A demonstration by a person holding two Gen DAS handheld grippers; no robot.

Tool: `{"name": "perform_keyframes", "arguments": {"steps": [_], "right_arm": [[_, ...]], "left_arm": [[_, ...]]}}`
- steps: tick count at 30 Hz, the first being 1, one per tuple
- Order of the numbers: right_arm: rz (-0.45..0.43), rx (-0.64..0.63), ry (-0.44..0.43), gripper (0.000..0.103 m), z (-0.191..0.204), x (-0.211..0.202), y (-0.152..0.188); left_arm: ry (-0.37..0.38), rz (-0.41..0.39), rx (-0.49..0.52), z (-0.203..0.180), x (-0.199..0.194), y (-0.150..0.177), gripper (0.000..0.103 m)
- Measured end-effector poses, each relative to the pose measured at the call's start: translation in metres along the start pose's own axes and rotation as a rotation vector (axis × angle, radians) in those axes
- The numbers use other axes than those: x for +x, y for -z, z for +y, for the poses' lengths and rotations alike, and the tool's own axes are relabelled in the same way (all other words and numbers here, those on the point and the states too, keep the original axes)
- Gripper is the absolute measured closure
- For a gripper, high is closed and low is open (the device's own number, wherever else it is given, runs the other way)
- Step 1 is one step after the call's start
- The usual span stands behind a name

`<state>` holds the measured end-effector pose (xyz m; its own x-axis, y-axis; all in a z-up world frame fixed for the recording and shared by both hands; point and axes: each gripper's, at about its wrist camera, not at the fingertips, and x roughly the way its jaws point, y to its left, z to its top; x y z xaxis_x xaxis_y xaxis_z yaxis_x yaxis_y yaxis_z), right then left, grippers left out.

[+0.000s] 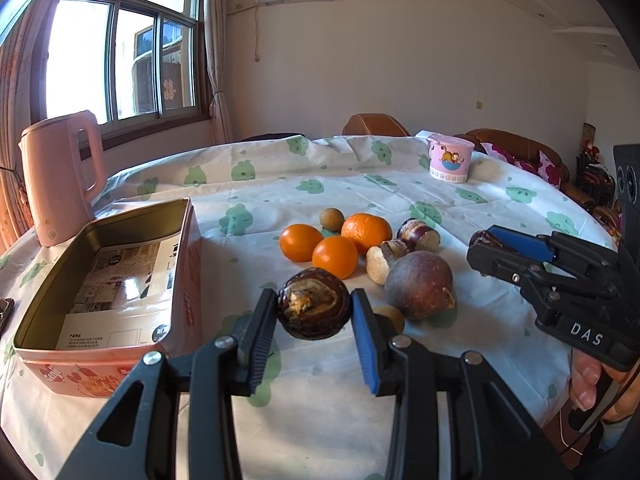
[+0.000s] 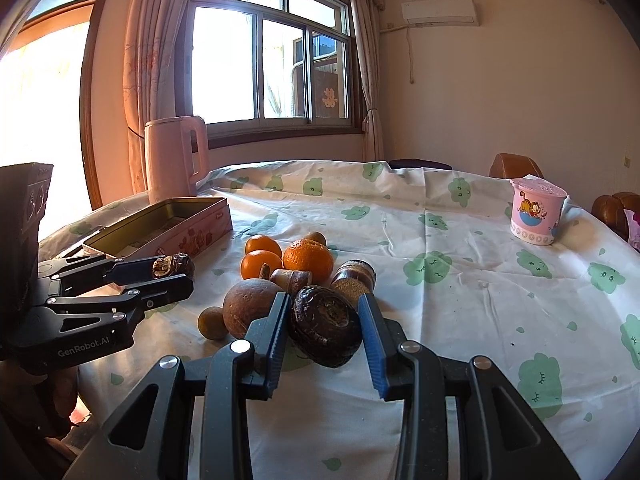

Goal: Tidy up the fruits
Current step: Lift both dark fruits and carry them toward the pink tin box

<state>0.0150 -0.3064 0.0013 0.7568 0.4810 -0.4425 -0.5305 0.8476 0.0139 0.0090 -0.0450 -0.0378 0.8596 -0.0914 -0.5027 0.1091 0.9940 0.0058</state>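
Dark brown round water chestnut (image 1: 314, 308) is pinched by the left gripper (image 1: 314, 312). A second dark chestnut (image 2: 325, 330) is pinched by the right gripper (image 2: 325, 330). Open pink rectangular tin (image 1: 36, 354) sits near the table's left edge.

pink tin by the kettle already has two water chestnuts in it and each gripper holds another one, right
Not quite. The pink tin by the kettle holds no fruit yet; the left wrist view shows only a printed paper sheet inside. The rest stands: the left gripper and the right gripper each hold a dark water chestnut between their jaws.
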Motion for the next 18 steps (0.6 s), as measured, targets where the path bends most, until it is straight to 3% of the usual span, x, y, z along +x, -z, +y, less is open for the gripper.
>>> {"name": "perform_keyframes", "arguments": {"steps": [18], "right_arm": [[-0.067, -0.017, 0.016, 0.066, 0.0029, -0.0089, 0.0021]], "left_arm": [[-0.005, -0.055, 0.010, -0.0010, -0.0098, -0.0013, 0.064]]}}
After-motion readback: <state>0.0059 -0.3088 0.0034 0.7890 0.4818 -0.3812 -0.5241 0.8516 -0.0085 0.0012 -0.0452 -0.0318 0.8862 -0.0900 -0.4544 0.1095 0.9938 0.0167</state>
